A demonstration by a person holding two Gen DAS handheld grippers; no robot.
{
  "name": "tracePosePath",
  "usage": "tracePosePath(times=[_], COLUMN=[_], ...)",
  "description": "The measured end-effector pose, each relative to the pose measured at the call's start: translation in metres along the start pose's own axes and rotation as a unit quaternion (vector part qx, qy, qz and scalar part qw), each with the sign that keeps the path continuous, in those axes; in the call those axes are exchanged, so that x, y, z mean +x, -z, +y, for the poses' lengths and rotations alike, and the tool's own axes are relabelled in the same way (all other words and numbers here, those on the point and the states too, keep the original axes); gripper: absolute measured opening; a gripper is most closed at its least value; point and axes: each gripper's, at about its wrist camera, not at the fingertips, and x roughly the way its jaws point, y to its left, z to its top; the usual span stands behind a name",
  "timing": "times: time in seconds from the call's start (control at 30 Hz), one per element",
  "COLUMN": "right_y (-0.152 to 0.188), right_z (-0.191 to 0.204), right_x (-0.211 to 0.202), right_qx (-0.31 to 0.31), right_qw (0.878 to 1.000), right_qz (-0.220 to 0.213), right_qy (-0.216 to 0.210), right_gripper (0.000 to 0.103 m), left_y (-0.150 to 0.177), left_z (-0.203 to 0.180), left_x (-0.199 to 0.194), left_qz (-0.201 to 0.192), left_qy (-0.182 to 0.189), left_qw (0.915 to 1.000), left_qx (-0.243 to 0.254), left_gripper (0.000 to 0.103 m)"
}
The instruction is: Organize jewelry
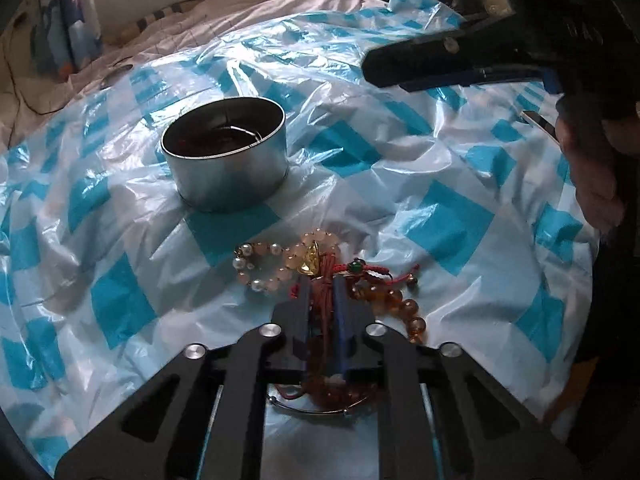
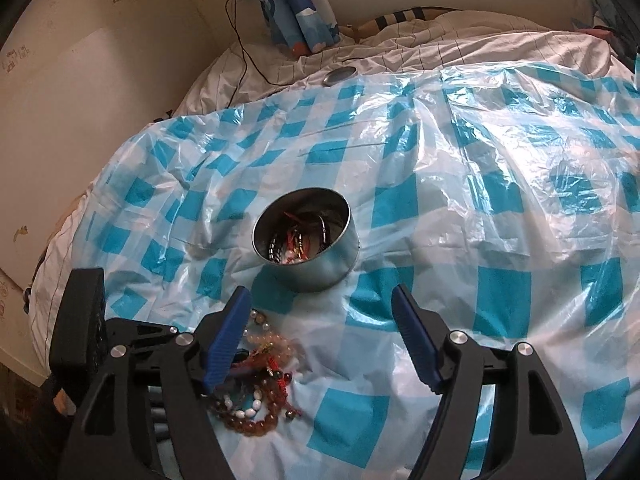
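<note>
Left wrist view: left hand-held gripper pinches seemingly red cord; right hand-held gripper gapes empty.

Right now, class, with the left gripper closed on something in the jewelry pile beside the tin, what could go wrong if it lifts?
1. The left gripper is shut on red cord tangled among the amber bead bracelet and pink bead bracelet; lifting may drag several pieces along.
2. The plastic sheet is slick and wrinkled, so dropped beads could slide.
3. The metal tin already holds jewelry; a dangling cord might snag its rim.
</note>
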Motion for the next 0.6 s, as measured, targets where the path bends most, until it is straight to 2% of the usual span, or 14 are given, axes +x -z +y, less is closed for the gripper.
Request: tracePosePath(times=[0.13, 0.23, 0.33, 0.4, 0.43, 0.47, 0.53, 0.6], right_y=[0.003, 0.01, 0.027, 0.038, 0.043, 0.048, 0.054, 0.058], right_z=[0.003, 0.014, 0.036, 0.048, 0.053, 0.06, 0.064, 0.067], right_x=[0.0, 0.007, 0.021, 0.029, 0.033, 0.039, 0.047, 0.054], right_qx=[-0.009, -0.035, -0.073, -0.094, -0.102, -0.114, -0.126, -0.128], right_qw=[1.0, 0.998, 0.99, 0.986, 0.985, 0.985, 0.984, 0.982], right_qz=[0.01, 0.038, 0.082, 0.098, 0.103, 0.106, 0.115, 0.125], right_qy=[-0.01, -0.038, -0.086, -0.093, -0.09, -0.076, -0.055, -0.057], right_gripper=[0.071, 0.071, 0.07, 0.059, 0.047, 0.041, 0.034, 0.032], left_y=[0.0, -0.001, 0.0, -0.001, -0.001, -0.001, -0.002, -0.003], left_z=[0.025, 0.047, 0.066, 0.071, 0.073, 0.074, 0.074, 0.075], left_x=[-0.011, -0.026, -0.038, -0.042, -0.044, -0.045, -0.046, -0.047], left_qz=[-0.017, -0.045, -0.071, -0.081, -0.087, -0.091, -0.094, -0.095], left_qy=[0.044, 0.069, 0.096, 0.096, 0.094, 0.095, 0.093, 0.093], left_qw=[0.9968, 0.9902, 0.9809, 0.9788, 0.9779, 0.977, 0.9767, 0.9761], left_qx=[-0.064, -0.113, -0.154, -0.162, -0.165, -0.168, -0.169, -0.171], left_gripper=[0.005, 0.005, 0.005, 0.005, 0.005, 0.005, 0.005, 0.005])
